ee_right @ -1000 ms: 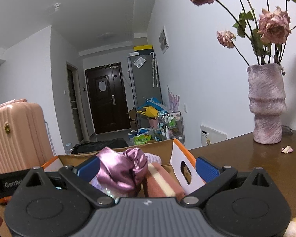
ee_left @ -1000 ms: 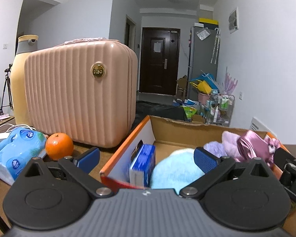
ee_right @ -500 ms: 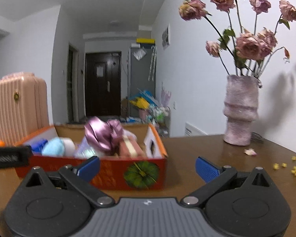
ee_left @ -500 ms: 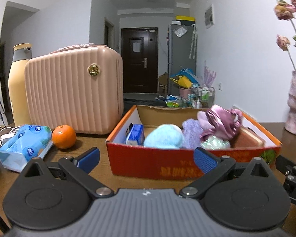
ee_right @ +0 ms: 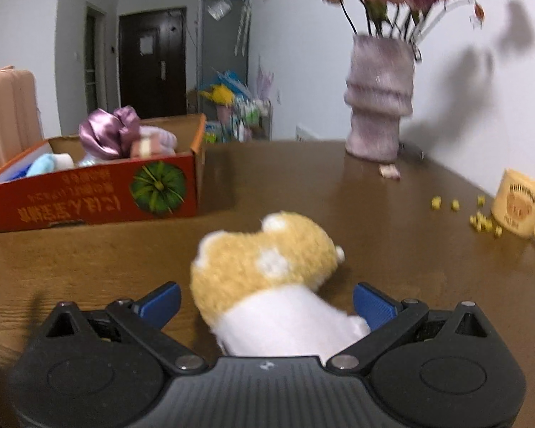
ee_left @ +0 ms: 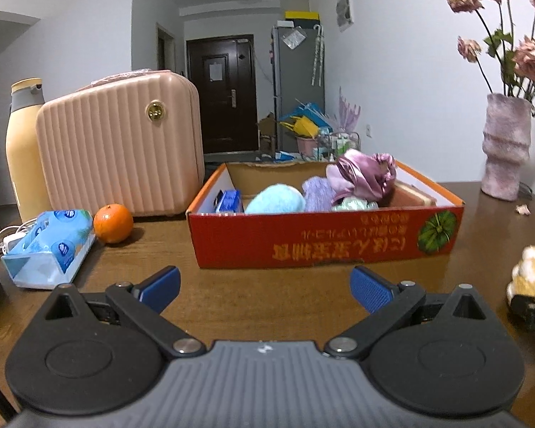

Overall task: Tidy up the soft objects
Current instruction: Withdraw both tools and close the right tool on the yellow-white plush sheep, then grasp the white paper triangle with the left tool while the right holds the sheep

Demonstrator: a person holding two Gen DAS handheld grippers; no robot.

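With the tan-and-white plush toy (ee_right: 267, 278) lying on the wooden table (ee_right: 303, 185) between the right gripper (ee_right: 266, 301)'s wide-spread jaws, this looks like the grasp step: blue pads sit either side of its white end, no squeeze visible yet. Right wrist view is motion-blurred, so I can't tell whether the right pad touches the fabric. Toy sits near, right of the red cardboard box (ee_left: 324, 239), which already holds a blue fluffy ball (ee_left: 274, 199), a purple satin piece (ee_left: 367, 174) and other soft items. Left gripper (ee_left: 265, 285) hovers open and empty in front of the box. Next move, by my read: close on the plush, lift, carry left and far over the box wall, release. Mug (ee_right: 517, 203) and vase (ee_right: 378, 100) are well apart, right side.
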